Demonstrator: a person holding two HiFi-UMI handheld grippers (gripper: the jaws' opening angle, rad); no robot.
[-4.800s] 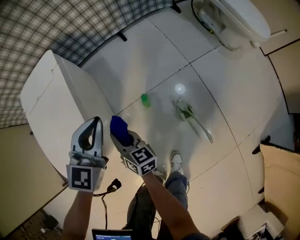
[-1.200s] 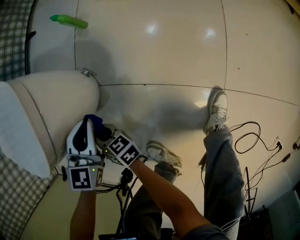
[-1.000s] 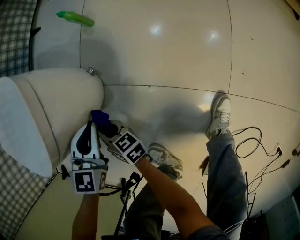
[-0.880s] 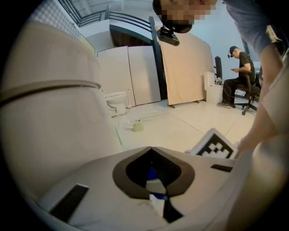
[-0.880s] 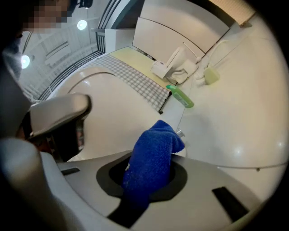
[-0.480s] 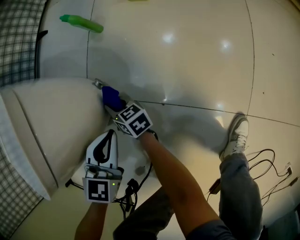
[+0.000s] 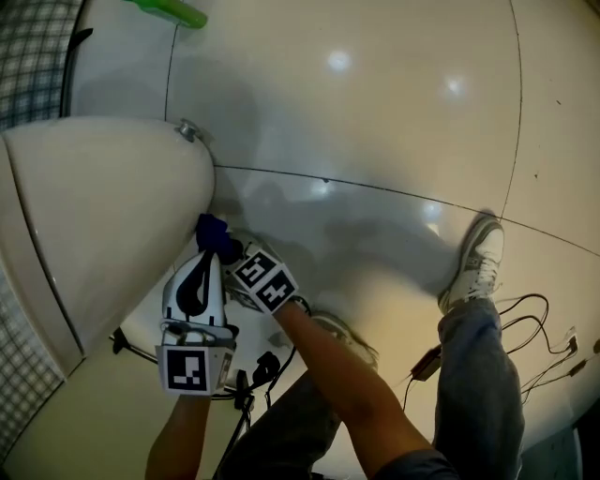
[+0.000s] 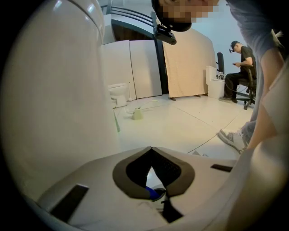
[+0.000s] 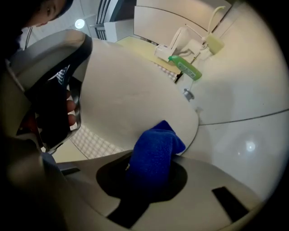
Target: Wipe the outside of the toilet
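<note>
The white toilet point(image 7: 103, 216) fills the left of the head view, its curved side facing me. My right gripper point(image 7: 228, 248) is shut on a blue cloth point(image 7: 213, 231) that presses on the bowl's lower side near the floor. In the right gripper view the folded blue cloth point(image 9: 156, 151) sticks out of the right gripper point(image 9: 149, 169) against the toilet's wall point(image 9: 135, 90). My left gripper point(image 7: 202, 257) hangs just beside it, shut with nothing held. Through the left gripper point(image 8: 150, 148) a bit of blue cloth point(image 8: 153, 194) shows; the toilet point(image 8: 49, 90) is close on its left.
A green bottle point(image 7: 169, 11) lies on the tiled floor beyond the toilet, past a metal bolt cap point(image 7: 188, 129). My shoes point(image 7: 473, 262) stand right; cables point(image 7: 525, 319) trail by them. In the left gripper view a person point(image 8: 239, 67) sits far right.
The right gripper has drawn the blue cloth back along the toilet's side, from near the bolt cap toward me. The left gripper now sits close beside it.
</note>
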